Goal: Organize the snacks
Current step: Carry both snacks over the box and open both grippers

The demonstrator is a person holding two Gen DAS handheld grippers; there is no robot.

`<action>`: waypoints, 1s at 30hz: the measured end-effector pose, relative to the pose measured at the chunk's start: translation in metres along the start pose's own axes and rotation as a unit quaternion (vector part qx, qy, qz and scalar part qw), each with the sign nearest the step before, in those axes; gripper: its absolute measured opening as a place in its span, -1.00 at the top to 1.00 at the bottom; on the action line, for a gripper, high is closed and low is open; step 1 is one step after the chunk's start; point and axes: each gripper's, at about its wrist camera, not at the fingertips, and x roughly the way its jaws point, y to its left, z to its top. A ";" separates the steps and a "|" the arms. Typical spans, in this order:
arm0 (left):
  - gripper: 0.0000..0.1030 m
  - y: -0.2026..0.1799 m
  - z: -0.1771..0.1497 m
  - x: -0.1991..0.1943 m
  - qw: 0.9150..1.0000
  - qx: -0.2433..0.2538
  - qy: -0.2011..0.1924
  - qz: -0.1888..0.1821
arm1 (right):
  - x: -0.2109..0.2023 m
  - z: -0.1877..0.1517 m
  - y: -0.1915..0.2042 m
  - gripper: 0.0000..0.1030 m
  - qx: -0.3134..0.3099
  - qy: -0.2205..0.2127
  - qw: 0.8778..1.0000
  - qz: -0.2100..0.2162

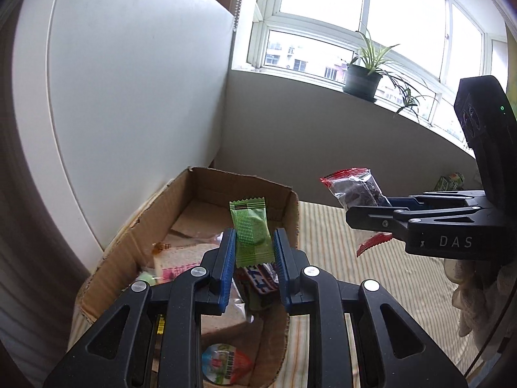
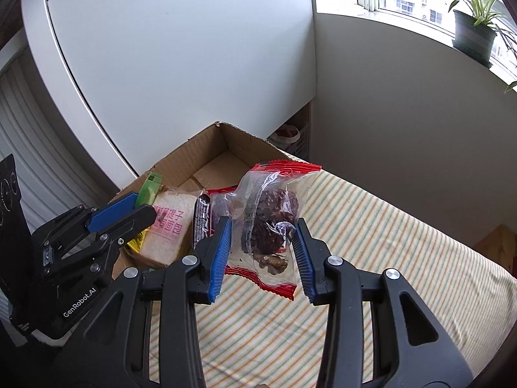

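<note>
My left gripper [image 1: 252, 242] is shut on a green snack packet [image 1: 251, 231] and holds it upright over the open cardboard box [image 1: 206, 187]. My right gripper [image 2: 263, 242] is shut on a clear red-edged bag of dried dates [image 2: 269, 220], held above the striped cloth just right of the box [image 2: 232, 139]. In the left wrist view the right gripper [image 1: 371, 215] comes in from the right with the date bag [image 1: 355, 187]. In the right wrist view the left gripper [image 2: 129, 210] is at the left with the green packet [image 2: 149, 187]. The box holds a bread pack [image 2: 166, 229] and other wrapped snacks.
A striped cloth [image 2: 387, 258] covers the surface. A white cabinet [image 1: 129, 80] stands behind the box. A potted plant [image 1: 363, 79] sits on the windowsill. A green carton [image 1: 450, 181] lies far right on the cloth. A round snack lid [image 1: 226, 363] lies in the box's near end.
</note>
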 end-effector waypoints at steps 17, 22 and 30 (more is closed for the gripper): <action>0.57 0.030 0.022 0.033 0.999 -0.019 0.017 0.036 | 0.066 0.040 0.006 0.22 0.003 0.019 0.999 0.038; 0.54 0.034 0.022 0.038 0.998 -0.018 0.020 0.050 | 0.078 0.044 0.003 0.12 0.010 0.020 0.999 0.040; 0.13 0.043 0.023 0.036 0.998 -0.030 0.021 0.056 | 0.077 0.046 0.001 -0.11 0.017 0.011 0.999 0.037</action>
